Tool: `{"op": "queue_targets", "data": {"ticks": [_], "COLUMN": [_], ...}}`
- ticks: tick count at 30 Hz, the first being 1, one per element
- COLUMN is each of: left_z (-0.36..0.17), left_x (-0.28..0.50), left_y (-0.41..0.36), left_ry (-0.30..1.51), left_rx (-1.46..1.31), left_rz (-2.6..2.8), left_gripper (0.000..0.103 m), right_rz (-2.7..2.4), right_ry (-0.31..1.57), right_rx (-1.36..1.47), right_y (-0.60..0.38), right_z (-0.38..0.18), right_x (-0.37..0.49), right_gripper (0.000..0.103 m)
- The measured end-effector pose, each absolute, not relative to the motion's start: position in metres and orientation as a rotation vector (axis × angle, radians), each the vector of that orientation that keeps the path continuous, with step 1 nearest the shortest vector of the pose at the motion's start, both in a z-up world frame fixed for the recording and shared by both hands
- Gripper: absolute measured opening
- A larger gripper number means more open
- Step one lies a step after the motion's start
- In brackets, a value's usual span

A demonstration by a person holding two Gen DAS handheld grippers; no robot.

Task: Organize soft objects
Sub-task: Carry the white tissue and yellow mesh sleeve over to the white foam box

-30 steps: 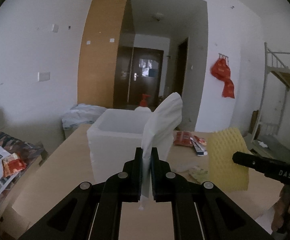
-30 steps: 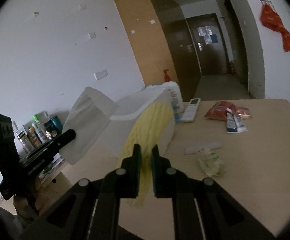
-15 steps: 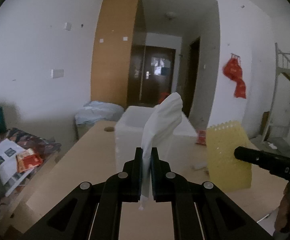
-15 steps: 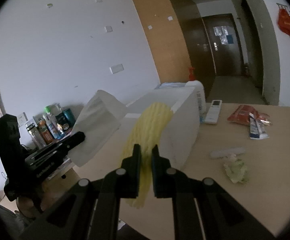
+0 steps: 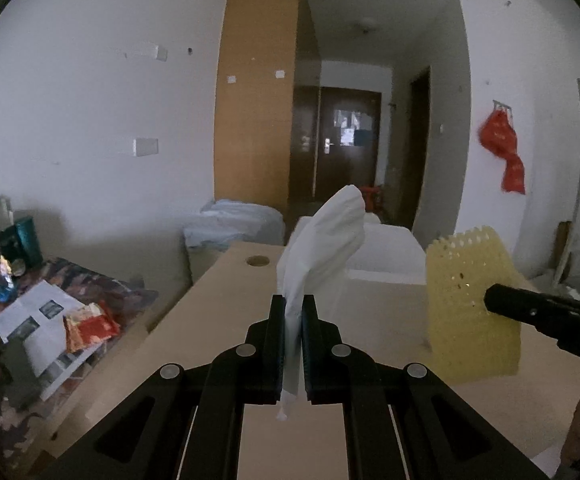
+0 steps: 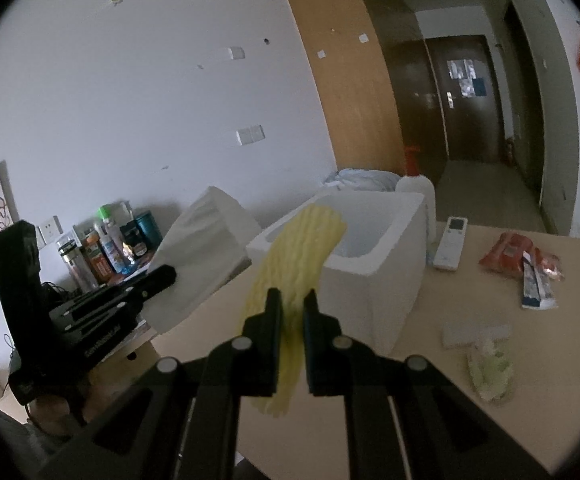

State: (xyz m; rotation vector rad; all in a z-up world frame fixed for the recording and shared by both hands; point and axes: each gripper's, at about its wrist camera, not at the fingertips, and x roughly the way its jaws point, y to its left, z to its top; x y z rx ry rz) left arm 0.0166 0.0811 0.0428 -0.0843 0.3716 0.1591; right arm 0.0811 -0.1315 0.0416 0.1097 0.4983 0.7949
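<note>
Two soft things held aloft, both on the near side of the white foam box (image 6: 374, 264); left gripper (image 5: 290, 332) pinched shut on a white tissue (image 5: 322, 248), just before the box's near wall; right gripper (image 6: 287, 320) clamped shut on a yellow foam net (image 6: 294, 256), close before the box's open top. Probably near weightless, limp and easily crushed; tissue likely to tear if tugged; net springy and apt to snag. Best gripped low at a gathered edge, lightly, then let go above the box, not pushed in.
</note>
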Motion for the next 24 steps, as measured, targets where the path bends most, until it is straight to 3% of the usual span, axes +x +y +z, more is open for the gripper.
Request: {"op": "queue_targets", "data": {"ticks": [24], "left_z": [0.075], "left_x": [0.073], "left_y": [0.082], "left_ry": [0.391], "left_rx": [-0.084], "left_rz": [0.088], "left_gripper": [0.008], "right_rz": [0.761], "right_ry": [0.442], "right_rx": [0.084], "right_y": [-0.124], "right_z": [0.076], "right_x": [0.121], "right_gripper": [0.013]}}
